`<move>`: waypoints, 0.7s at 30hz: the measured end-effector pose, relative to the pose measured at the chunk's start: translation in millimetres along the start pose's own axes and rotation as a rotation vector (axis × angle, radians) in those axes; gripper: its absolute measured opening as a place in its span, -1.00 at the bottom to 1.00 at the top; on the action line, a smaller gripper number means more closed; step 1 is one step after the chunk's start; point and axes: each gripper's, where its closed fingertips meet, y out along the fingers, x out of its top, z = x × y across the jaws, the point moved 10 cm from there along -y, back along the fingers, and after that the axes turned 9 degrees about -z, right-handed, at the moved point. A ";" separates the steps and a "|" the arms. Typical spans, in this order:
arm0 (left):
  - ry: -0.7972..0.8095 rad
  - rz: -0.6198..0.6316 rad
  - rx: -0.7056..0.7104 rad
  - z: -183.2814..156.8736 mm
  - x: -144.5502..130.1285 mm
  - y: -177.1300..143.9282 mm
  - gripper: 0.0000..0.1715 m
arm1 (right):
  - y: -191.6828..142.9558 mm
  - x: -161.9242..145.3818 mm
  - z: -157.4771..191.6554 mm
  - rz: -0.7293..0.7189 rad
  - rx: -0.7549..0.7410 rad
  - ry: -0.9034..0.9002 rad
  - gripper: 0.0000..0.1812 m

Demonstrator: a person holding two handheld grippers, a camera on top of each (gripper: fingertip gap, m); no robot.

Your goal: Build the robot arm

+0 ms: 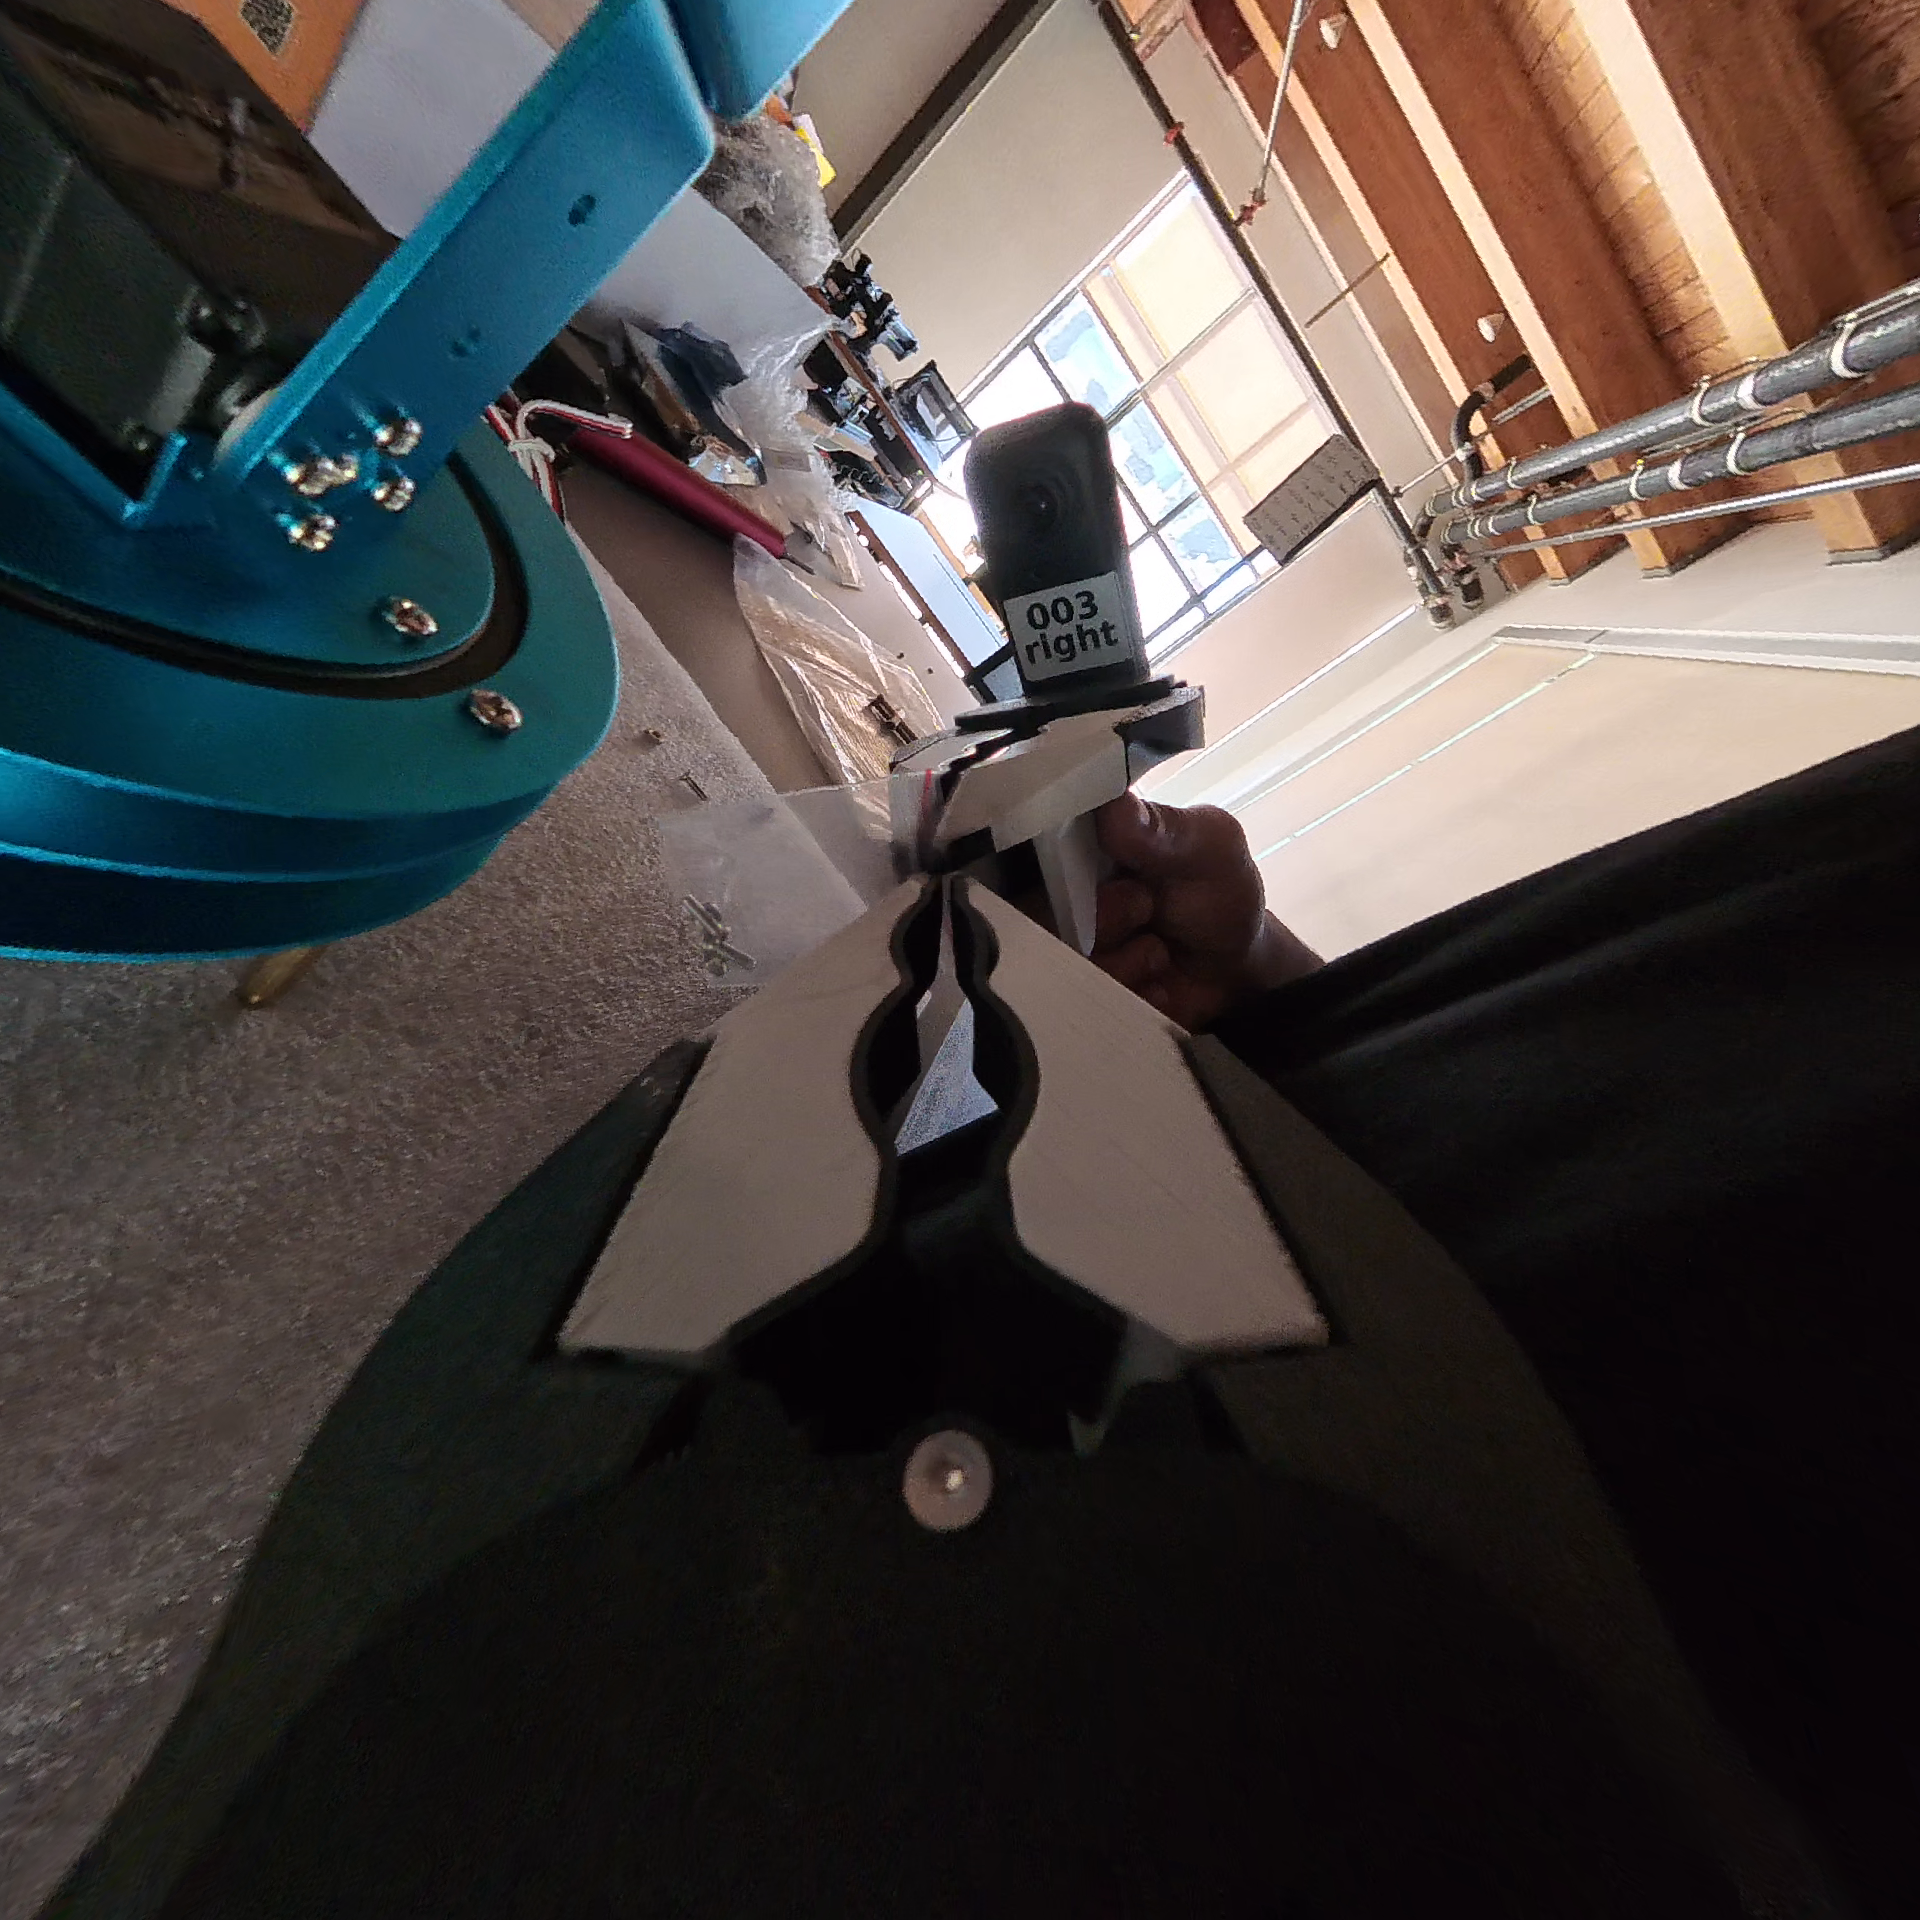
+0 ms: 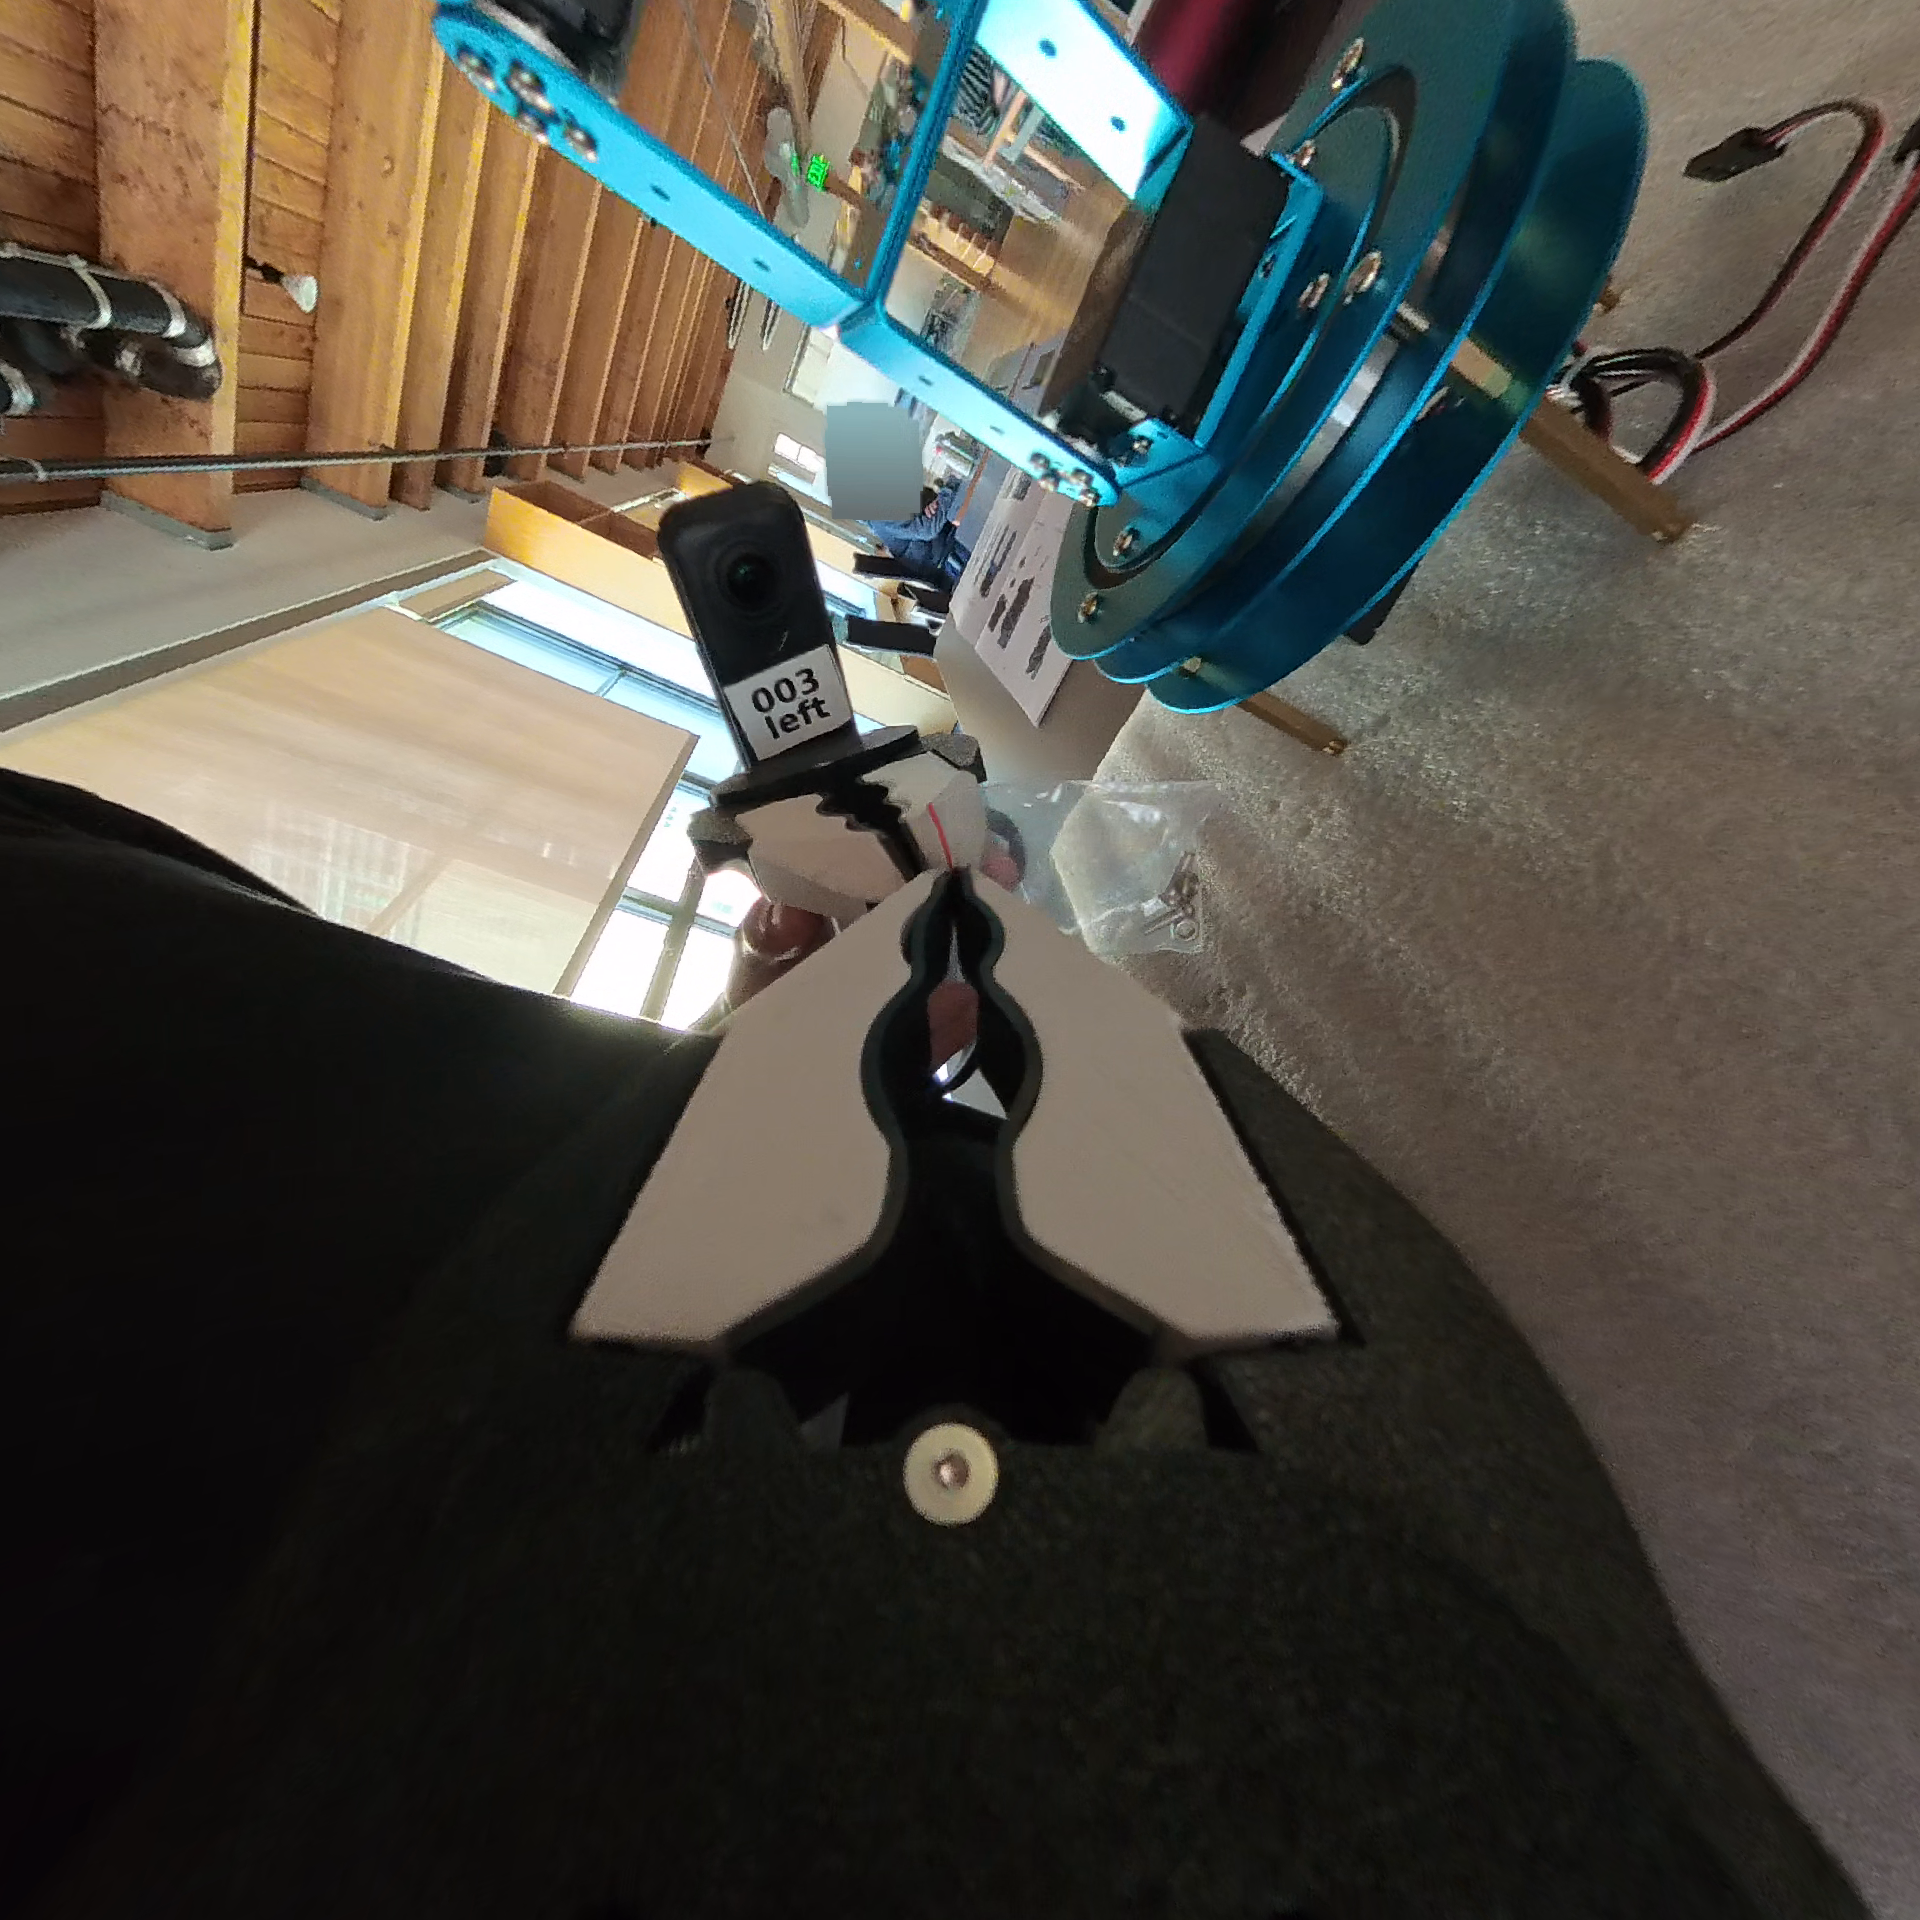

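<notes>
My left gripper (image 1: 948,883) and my right gripper (image 2: 951,883) are both shut and meet tip to tip above a grey felt-like table. Between them they pinch the edge of a clear plastic bag (image 1: 774,857), which hangs to one side with several small screws (image 1: 717,935) in it. The bag (image 2: 1132,847) and its screws (image 2: 1169,904) also show in the right wrist view. The right gripper (image 1: 935,821), held by a hand (image 1: 1184,914), faces me in the left wrist view. The left gripper (image 2: 940,831) faces me in the right wrist view.
A blue metal robot base with stacked round plates (image 1: 312,665) stands close beside the grippers on brass legs (image 2: 1600,468), with a blue bracket (image 2: 883,239) and black servo above. Red, white and black servo wires (image 2: 1808,249) lie behind it. A printed sheet (image 2: 1013,613) lies farther off. Left and right tips are no more than a few centimetres apart.
</notes>
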 end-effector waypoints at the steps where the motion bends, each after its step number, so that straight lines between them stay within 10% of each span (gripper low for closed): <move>1: 0.003 0.004 -0.002 -0.5 0.0 0.1 -0.98 | -0.1 0.1 0.5 0.004 -0.005 -0.005 -1.00; 5: 0.006 0.025 0.053 1.2 -0.3 1.9 -0.68 | 0.6 -1.9 -0.2 0.004 -0.098 -0.058 -1.00; 21: 0.063 0.055 0.097 0.4 -5.7 -0.6 -0.91 | 2.0 -4.5 5.2 0.033 -0.134 -0.112 -1.00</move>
